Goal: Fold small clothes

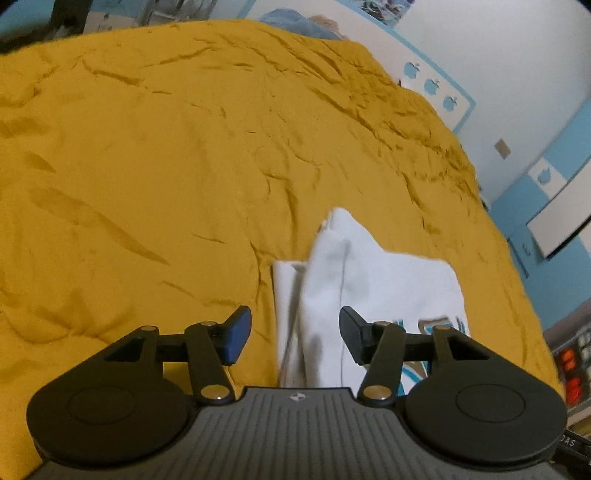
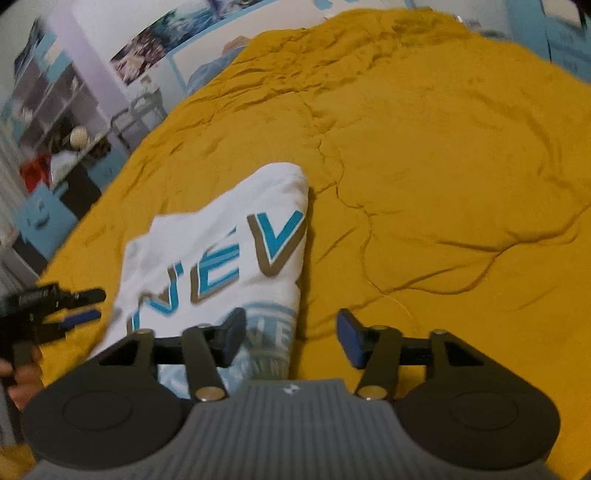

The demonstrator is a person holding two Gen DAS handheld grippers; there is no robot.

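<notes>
Both cameras ride just behind their own jaws and look steeply down, close over the mustard bedspread [image 1: 166, 155]. The left wrist view faces the bed's far edge and a blue-and-white wall. The right wrist view faces shelves past the opposite edge. Both share the folded white shirt [image 2: 221, 240], somewhat blurred, and the bedspread around it.

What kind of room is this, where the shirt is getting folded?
Most likely a bedroom. The white shirt lies on a big bed with a mustard-yellow cover, posters hang on the wall, and cluttered shelves stand beside the bed.
</notes>
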